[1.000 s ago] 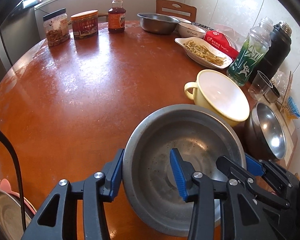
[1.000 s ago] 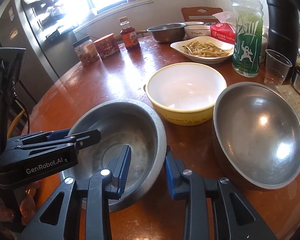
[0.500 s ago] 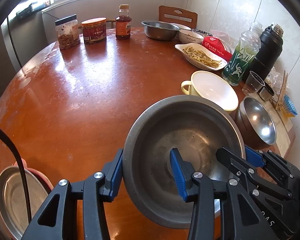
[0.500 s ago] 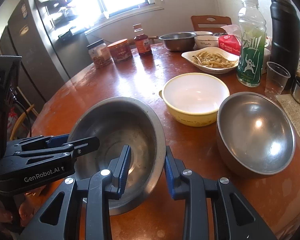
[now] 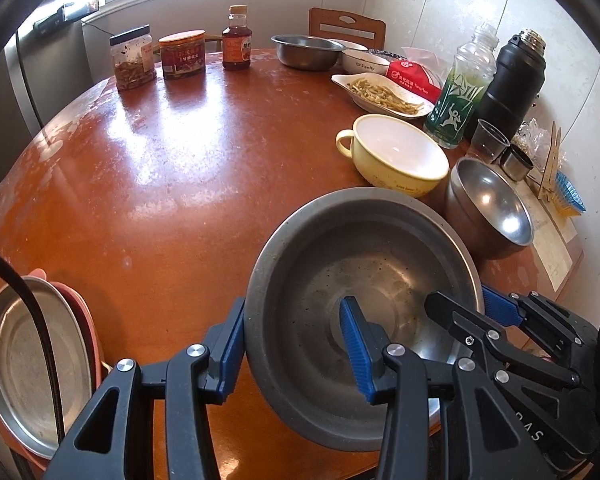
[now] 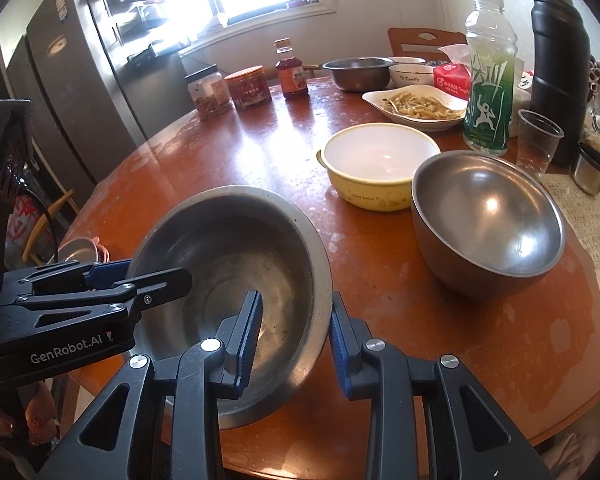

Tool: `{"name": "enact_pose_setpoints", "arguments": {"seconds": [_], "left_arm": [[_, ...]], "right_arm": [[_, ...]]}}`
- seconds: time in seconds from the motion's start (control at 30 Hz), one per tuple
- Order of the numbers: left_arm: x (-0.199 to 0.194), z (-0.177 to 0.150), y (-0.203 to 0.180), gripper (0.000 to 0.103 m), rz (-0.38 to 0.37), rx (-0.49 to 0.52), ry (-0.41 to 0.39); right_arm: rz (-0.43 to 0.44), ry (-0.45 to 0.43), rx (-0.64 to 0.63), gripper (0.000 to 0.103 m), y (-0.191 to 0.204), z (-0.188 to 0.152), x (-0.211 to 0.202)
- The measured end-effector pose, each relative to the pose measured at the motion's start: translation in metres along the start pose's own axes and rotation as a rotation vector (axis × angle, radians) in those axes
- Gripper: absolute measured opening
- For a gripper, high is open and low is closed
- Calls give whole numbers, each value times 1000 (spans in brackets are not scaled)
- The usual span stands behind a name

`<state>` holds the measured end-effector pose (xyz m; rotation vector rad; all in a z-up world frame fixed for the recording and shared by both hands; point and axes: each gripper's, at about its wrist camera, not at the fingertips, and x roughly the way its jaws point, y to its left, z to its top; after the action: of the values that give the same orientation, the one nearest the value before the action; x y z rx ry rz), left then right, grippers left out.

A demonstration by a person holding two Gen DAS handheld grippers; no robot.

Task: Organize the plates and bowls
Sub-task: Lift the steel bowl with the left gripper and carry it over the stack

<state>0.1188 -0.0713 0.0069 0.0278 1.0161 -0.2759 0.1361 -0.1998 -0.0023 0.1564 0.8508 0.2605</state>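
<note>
Both grippers grip one wide, shallow grey steel basin [image 5: 364, 312] by opposite sides of its rim, above the near part of the round reddish-brown wooden table [image 5: 172, 184]. The left gripper [image 5: 292, 344] has its jaws partly apart and closed across the basin's wall: one blue-padded finger lies against the outside, the other inside the bowl. The right gripper [image 6: 294, 336] holds the opposite side the same way, its jaws a little narrower, one finger inside and one outside the rim. The basin is tilted, and in the right wrist view its near edge overhangs the table edge (whether its base touches the wood cannot be told).

Beyond the basin, towards the wall, stands a pale yellow ceramic bowl with a white interior and a small loop handle [image 5: 396, 160]; just beside it sits a deep, polished round steel bowl [image 6: 488, 216]. Well behind these lie a white oblong dish of yellowish food strips [image 5: 384, 92], a green-labelled clear plastic bottle [image 6: 488, 92] and a black vacuum flask [image 6: 556, 68]. At the far rim stand another steel bowl [image 5: 306, 52], a small white bowl [image 5: 364, 62], two jars and a sauce bottle. At the table's near left edge, a flat steel plate [image 5: 32, 364] rests on a pink plate [image 5: 82, 312].
</note>
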Motion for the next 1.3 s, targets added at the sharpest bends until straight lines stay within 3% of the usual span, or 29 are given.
{"name": "enact_pose_setpoints", "arguments": {"seconds": [0.57, 0.8, 0.97, 1.17, 1.3], "left_arm": [[16, -5, 1, 46, 15, -2, 51], [18, -4, 6, 46, -16, -25, 63], [21, -3, 6, 46, -22, -28, 69], [24, -1, 8, 47, -5, -32, 76], [21, 1, 12, 53, 3, -40, 61]], "right_arm": [[0, 35, -2, 35, -2, -4, 10], [3, 48, 4, 36, -1, -2, 16], [12, 57, -1, 43, 1, -1, 19], [15, 60, 1, 44, 0, 1, 19], [20, 50, 6, 49, 0, 3, 17]]}}
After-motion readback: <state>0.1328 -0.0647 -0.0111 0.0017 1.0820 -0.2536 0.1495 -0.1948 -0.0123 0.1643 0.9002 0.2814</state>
